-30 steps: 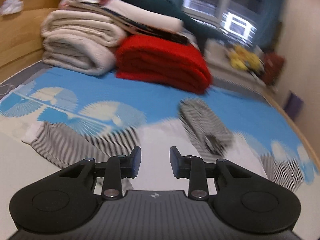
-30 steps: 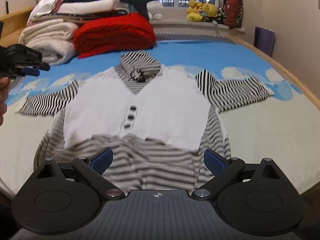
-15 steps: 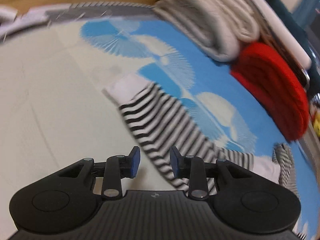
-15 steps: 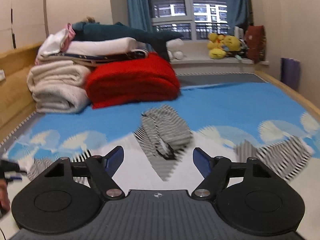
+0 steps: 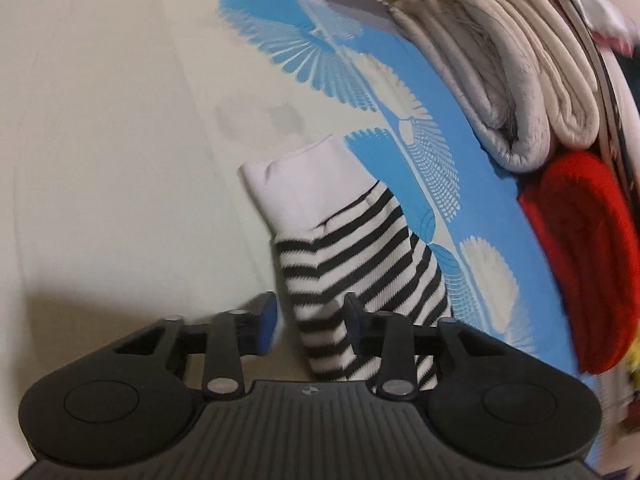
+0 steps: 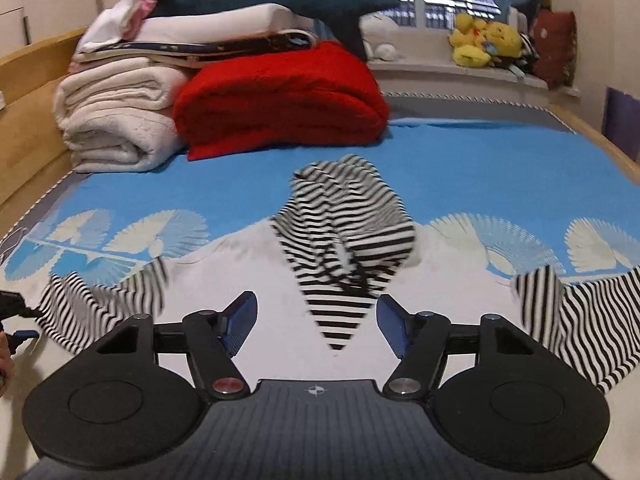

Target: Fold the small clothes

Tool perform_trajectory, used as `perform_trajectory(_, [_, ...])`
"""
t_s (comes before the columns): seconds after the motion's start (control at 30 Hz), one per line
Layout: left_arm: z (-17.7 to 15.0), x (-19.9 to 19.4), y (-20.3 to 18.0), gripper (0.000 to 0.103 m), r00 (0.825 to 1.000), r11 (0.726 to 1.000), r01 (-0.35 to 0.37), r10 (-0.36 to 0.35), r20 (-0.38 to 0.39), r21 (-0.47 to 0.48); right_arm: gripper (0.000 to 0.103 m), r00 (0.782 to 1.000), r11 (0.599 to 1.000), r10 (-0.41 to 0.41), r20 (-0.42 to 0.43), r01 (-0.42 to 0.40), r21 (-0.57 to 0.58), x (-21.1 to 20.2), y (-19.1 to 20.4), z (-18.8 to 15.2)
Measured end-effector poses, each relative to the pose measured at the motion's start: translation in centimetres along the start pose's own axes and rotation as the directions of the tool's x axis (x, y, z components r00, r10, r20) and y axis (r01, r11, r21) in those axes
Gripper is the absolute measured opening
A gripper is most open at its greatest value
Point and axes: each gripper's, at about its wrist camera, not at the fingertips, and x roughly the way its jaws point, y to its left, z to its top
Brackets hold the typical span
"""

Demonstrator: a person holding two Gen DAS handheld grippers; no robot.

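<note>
A small hooded top, white body with black-and-white striped sleeves and hood, lies flat on the bed. In the left wrist view its striped left sleeve (image 5: pixel 360 264) with a white cuff (image 5: pixel 296 176) runs between the jaws of my open left gripper (image 5: pixel 310 320), close above it. In the right wrist view the striped hood (image 6: pixel 344 232) lies just ahead of my open right gripper (image 6: pixel 316 320), which hovers over the white chest (image 6: pixel 280 336). The other sleeve (image 6: pixel 576 320) lies to the right. The left gripper (image 6: pixel 12 320) shows at the far left edge.
Folded cream blankets (image 6: pixel 116 120) and a red blanket (image 6: pixel 280 100) are stacked at the head of the bed, also in the left wrist view (image 5: pixel 592 256). A wooden bed frame (image 6: pixel 28 128) runs along the left. Plush toys (image 6: pixel 484 44) sit on the window sill.
The left gripper has swung left and dropped down over the left sleeve, near the cuff. The right gripper has moved forward over the chest toward the hood and its jaws have narrowed.
</note>
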Motion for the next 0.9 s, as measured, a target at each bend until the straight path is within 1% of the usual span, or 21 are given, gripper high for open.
perform_trajectory(0.03, [0.0, 0.0, -0.6, 0.003, 1.0, 0.999, -0.018, 0.017, 0.012, 0.029, 0.068, 1.0, 1.0, -0.009, -0.006, 0.009, 0.012, 0.3, -0.6, 0.0])
perform_trajectory(0.1, [-0.1, -1.0, -2.3, 0.003, 0.997, 0.996, -0.044, 0.039, 0.071, 0.082, 0.068, 0.999, 0.998, -0.035, -0.023, 0.036, 0.051, 0.7, -2.3, 0.2])
perform_trajectory(0.17, [-0.7, -3.4, -5.1, 0.003, 0.988, 0.986, -0.042, 0.018, 0.151, 0.161, 0.068, 0.997, 0.993, -0.063, -0.043, 0.067, 0.093, 1.1, -4.0, 0.2])
perform_trajectory(0.23, [-2.4, -6.8, -8.9, 0.002, 0.975, 0.965, 0.022, -0.079, 0.209, 0.263, 0.064, 0.995, 0.985, -0.079, -0.06, 0.087, 0.148, 1.2, -5.8, 0.1])
perform_trajectory(0.3, [-5.8, -10.5, -13.6, 0.001, 0.953, 0.913, 0.161, -0.242, 0.182, 0.374, 0.042, 0.994, 0.972, -0.091, -0.065, 0.102, 0.211, 0.8, -7.5, -0.1])
perform_trajectory(0.33, [-7.6, -11.9, -15.4, 0.001, 0.939, 0.882, 0.223, -0.309, 0.151, 0.416, 0.038, 0.993, 0.963, -0.096, -0.068, 0.11, 0.245, 0.6, -8.3, -0.1])
perform_trajectory(0.37, [-10.1, -13.5, -17.4, 0.001, 0.918, 0.835, 0.298, -0.384, 0.102, 0.463, 0.032, 0.992, 0.953, -0.101, -0.071, 0.117, 0.278, 0.4, -9.2, -0.3])
perform_trajectory(0.4, [-13.0, -15.0, -19.5, 0.001, 0.89, 0.775, 0.376, -0.455, 0.036, 0.508, 0.031, 0.992, 0.944, -0.106, -0.073, 0.123, 0.307, 0.1, -10.0, -0.5])
perform_trajectory(0.43, [-15.7, -16.2, -21.2, 0.002, 0.863, 0.716, 0.443, -0.505, -0.038, 0.54, 0.031, 0.991, 0.934, -0.113, -0.076, 0.133, 0.333, -0.1, -10.7, -0.7])
perform_trajectory(0.47, [-18.6, -16.9, -22.7, 0.002, 0.83, 0.648, 0.518, -0.54, -0.143, 0.559, 0.032, 0.989, 0.921, -0.123, -0.082, 0.145, 0.361, -0.4, -11.4, -1.0])
perform_trajectory(0.5, [-21.7, -17.2, -24.3, 0.003, 0.774, 0.56, 0.617, -0.557, -0.301, 0.553, 0.033, 0.988, 0.912, -0.129, -0.088, 0.153, 0.381, -0.5, -12.0, -1.3])
perform_trajectory(0.53, [-23.7, -17.2, -25.1, 0.009, 0.732, 0.508, 0.676, -0.547, -0.405, 0.534, 0.034, 0.987, 0.902, -0.133, -0.095, 0.16, 0.4, -0.6, -12.4, -1.5])
perform_trajectory(0.57, [-25.5, -17.0, -25.7, 0.014, 0.693, 0.469, 0.72, -0.513, -0.506, 0.511, 0.034, 0.985, 0.891, -0.137, -0.104, 0.168, 0.421, -0.6, -12.9, -1.8])
perform_trajectory(0.6, [-26.2, -16.8, -25.9, 0.017, 0.69, 0.467, 0.724, -0.48, -0.542, 0.507, 0.035, 0.984, 0.88, -0.136, -0.114, 0.173, 0.441, -0.6, -13.3, -2.1])
perform_trajectory(0.63, [-26.3, -16.4, -25.7, 0.022, 0.697, 0.483, 0.716, -0.463, -0.547, 0.504, 0.036, 0.984, 0.871, -0.133, -0.122, 0.175, 0.459, -0.6, -13.6, -2.3])
perform_trajectory(0.67, [-25.7, -15.9, -25.2, 0.024, 0.718, 0.52, 0.694, -0.454, -0.528, 0.498, 0.039, 0.983, 0.861, -0.13, -0.126, 0.175, 0.477, -0.6, -13.9, -2.6])
perform_trajectory(0.7, [-24.6, -15.2, -24.4, 0.024, 0.752, 0.575, 0.655, -0.432, -0.497, 0.49, 0.041, 0.983, 0.853, -0.127, -0.131, 0.176, 0.492, -0.5, -14.2, -2.8])
perform_trajectory(0.73, [-23.7, -14.5, -23.9, 0.024, 0.779, 0.614, 0.62, -0.409, -0.475, 0.488, 0.042, 0.983, 0.847, -0.124, -0.135, 0.176, 0.502, -0.3, -14.3, -3.0])
perform_trajectory(0.8, [-21.7, -13.2, -22.9, 0.024, 0.852, 0.69, 0.512, -0.334, -0.403, 0.511, 0.042, 0.982, 0.835, -0.11, -0.153, 0.175, 0.522, 0.1, -14.6, -3.5])
perform_trajectory(0.87, [-19.9, -12.0, -22.2, 0.024, 0.91, 0.737, 0.396, -0.239, -0.338, 0.547, 0.042, 0.983, 0.828, -0.087, -0.162, 0.162, 0.538, 0.9, -14.9, -4.0])
perform_trajectory(0.9, [-19.2, -11.4, -21.7, 0.024, 0.929, 0.757, 0.346, -0.196, -0.313, 0.555, 0.042, 0.982, 0.826, -0.082, -0.172, 0.163, 0.54, 1.3, -14.9, -4.3])
